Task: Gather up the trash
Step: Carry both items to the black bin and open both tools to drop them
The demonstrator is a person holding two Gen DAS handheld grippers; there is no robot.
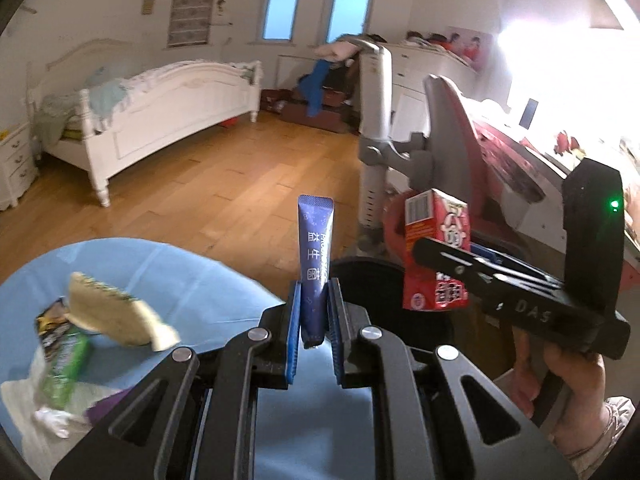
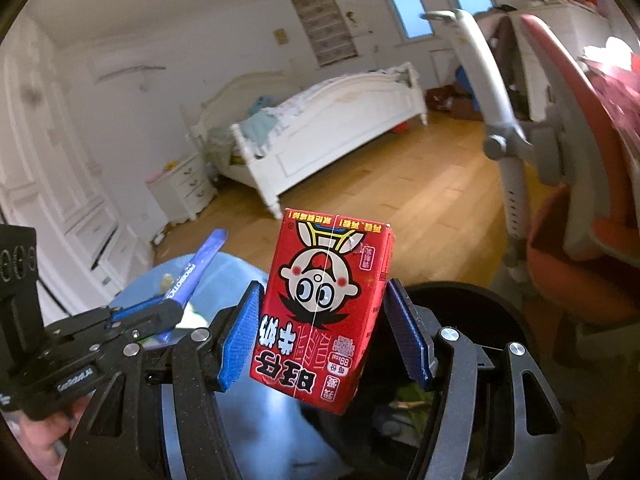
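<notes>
Two pieces of trash are already in your grip, one per hand. Your left gripper [image 1: 314, 312] has its blue fingers [image 1: 294, 320] closed tight on a slim dark-blue probiotic sachet [image 1: 315, 256]. The sachet stands upright, its long axis running straight out along the fingers, with most of its length above them. Your right gripper [image 2: 320, 332] holds a red milk carton [image 2: 326, 312], printed with a cartoon face that appears upside down. The fingers [image 2: 238, 344] stand about a carton's width apart. The left pad presses the carton's side, and the right pad touches only near the upper edge, so the carton sits slightly tilted.

Below and just ahead of the right gripper is the dark round mouth of a black bin [image 2: 480, 320], with some rubbish dimly visible inside. In the left wrist view, the same bin [image 1: 360, 280] lies just to the right of the sachet, between your two grippers. A round table with a blue cover [image 1: 168, 272] sits to the left. It holds more scraps: a torn tan piece [image 1: 116, 316], a green wrapper [image 1: 64, 368] and crumpled white paper [image 1: 52, 420].

The carton looks nearer the bin opening than the sachet, so the right hand probably releases first. The left hand would need to swing rightward over the rim.
</notes>
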